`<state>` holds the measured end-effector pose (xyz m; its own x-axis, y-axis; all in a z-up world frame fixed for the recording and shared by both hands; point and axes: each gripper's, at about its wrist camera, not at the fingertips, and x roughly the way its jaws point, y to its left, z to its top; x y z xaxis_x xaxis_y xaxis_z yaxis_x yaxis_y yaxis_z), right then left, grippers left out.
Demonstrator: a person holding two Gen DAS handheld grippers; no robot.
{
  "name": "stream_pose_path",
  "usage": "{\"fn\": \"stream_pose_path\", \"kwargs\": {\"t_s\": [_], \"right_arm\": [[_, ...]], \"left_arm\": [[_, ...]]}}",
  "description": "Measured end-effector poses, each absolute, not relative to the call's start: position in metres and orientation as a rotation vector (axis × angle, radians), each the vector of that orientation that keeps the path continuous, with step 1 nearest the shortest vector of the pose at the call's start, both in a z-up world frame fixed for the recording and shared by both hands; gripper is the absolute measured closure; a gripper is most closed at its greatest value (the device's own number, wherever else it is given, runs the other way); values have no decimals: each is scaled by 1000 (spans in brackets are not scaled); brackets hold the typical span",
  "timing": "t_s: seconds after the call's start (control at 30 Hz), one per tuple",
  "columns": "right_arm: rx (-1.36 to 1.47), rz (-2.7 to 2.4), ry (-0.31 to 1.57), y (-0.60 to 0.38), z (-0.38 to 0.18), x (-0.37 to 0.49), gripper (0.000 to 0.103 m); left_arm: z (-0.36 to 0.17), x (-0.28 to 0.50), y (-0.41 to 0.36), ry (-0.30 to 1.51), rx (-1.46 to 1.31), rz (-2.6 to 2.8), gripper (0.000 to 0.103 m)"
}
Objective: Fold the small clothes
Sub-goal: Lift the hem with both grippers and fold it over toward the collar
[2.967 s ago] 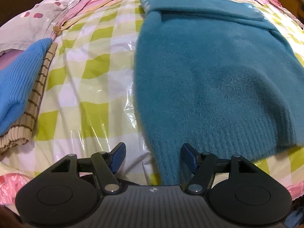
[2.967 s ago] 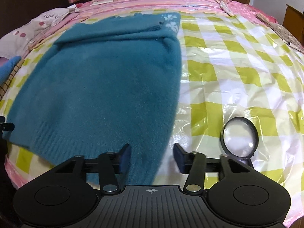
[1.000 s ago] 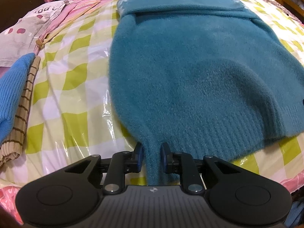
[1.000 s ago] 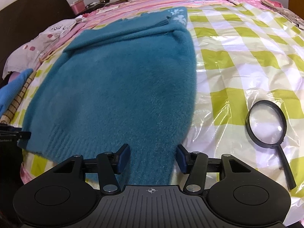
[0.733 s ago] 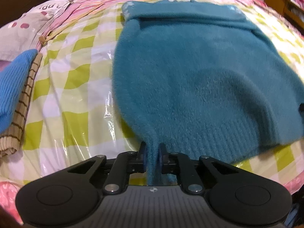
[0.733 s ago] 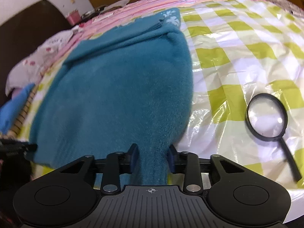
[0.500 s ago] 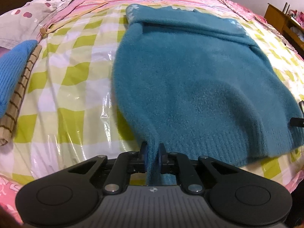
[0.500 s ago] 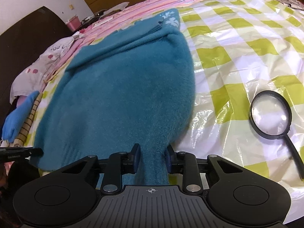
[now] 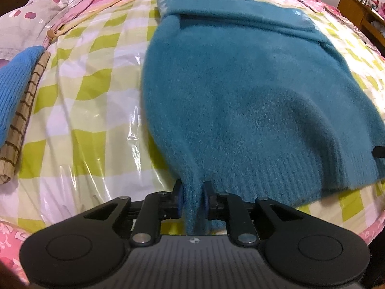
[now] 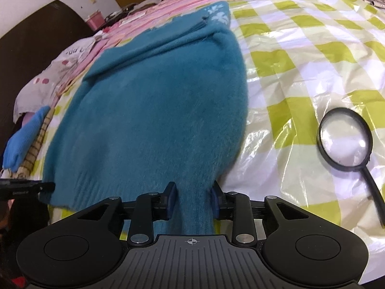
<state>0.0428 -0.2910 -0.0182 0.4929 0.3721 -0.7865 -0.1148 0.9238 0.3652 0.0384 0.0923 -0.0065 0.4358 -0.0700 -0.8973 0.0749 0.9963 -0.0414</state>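
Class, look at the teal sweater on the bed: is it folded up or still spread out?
Mostly spread. The teal sweater lies flat across the checked bedcover, only its far end turned over. Each gripper pinches a near hem corner: left gripper, right gripper.

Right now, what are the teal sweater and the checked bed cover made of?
Teal fuzzy sweater: soft knit, probably wool or acrylic, with a hairy nap and ribbed hem. Green-and-white checked cover: looks like glossy plastic film over the pattern, judging by its bright glare and crinkles; it could be a coated sheet.
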Motion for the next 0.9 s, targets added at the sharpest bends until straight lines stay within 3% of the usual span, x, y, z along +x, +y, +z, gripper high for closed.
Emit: {"fn": "stream_pose_path", "kwargs": {"t_s": [0.53,0.77,0.9], "right_arm": [[420,356,989,-298,-28,40,70],[469,367,989,-300,-28,39,63],[609,398,974,-303,-32,40,76]], "left_arm": [[-9,42,105,1157,-151,-104,81],[-9,42,107,1158,-176,-96,82],[-5,42,118,1126,-287,-119,87]]}}
